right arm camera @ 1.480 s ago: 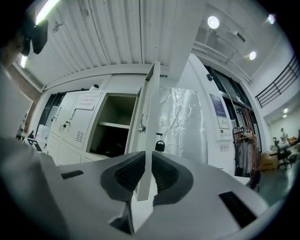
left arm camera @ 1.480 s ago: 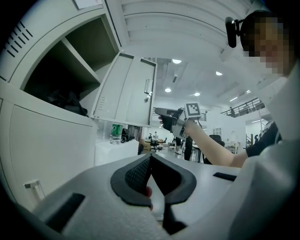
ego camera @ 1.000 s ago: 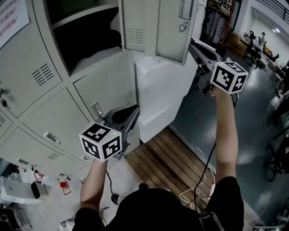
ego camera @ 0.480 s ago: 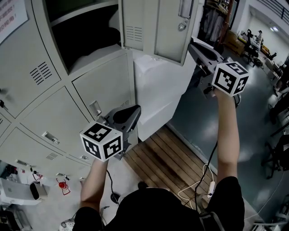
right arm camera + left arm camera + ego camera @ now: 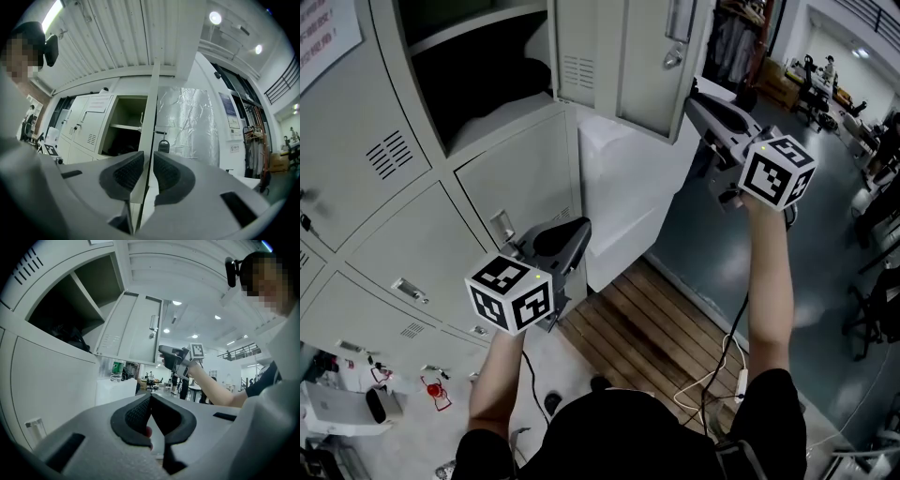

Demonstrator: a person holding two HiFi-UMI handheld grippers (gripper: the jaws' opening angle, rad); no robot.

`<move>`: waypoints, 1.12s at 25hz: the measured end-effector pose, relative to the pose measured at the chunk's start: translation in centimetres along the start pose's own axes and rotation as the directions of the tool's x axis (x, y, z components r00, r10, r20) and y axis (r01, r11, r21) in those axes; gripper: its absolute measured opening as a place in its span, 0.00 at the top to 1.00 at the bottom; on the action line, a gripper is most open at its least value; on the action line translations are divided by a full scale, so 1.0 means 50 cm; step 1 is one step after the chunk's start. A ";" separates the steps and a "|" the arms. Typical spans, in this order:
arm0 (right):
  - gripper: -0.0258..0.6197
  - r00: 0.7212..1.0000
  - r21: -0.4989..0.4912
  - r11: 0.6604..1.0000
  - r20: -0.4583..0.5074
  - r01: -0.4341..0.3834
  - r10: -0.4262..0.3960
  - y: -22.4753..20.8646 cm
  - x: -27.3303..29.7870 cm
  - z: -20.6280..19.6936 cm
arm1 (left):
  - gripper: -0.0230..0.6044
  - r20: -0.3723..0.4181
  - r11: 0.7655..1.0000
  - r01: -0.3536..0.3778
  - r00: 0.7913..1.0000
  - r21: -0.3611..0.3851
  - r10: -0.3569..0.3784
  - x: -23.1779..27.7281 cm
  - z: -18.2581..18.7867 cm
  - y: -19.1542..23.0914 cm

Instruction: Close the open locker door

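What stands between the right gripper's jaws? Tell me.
The free edge of the open locker door, with the right gripper closed on it; the right gripper view shows this.

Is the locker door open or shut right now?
Open. The locker door sticks out from the cabinet, the dark compartment shows, and the right tool is clamped on its edge.

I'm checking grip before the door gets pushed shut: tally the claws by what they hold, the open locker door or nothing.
Claws shut on the open locker door: 1, the right gripper, clamped on the door's free edge.
Claws shut on nothing: 1, the left gripper.
Total: 2 claws.
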State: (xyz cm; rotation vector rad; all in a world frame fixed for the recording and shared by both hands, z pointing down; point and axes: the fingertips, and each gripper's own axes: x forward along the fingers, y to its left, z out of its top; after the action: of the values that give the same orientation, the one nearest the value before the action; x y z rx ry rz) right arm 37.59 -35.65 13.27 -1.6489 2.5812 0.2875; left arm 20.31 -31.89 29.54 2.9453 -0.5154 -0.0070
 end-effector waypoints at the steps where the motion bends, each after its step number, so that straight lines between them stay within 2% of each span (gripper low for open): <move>1: 0.87 1.000 -0.004 1.000 -0.003 0.003 -0.003 0.006 -0.001 0.001 | 0.93 -0.002 1.000 0.006 1.000 0.002 -0.006 -0.003 0.001 0.000; 13: 0.87 0.999 -0.018 0.999 -0.024 -0.029 0.029 0.107 0.002 0.013 | 0.94 0.005 0.998 0.063 0.998 -0.002 -0.063 -0.055 0.018 0.012; 28: 0.83 0.986 -0.009 0.986 -0.028 -0.164 0.164 0.265 0.051 0.025 | 0.93 0.017 0.998 0.070 0.997 -0.002 -0.070 -0.146 0.029 0.040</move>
State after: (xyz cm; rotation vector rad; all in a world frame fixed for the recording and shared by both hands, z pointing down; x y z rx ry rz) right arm 24.47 -32.27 13.28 -1.4554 2.7453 0.2905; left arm 12.72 -31.47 28.26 2.9612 -0.4140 -0.0401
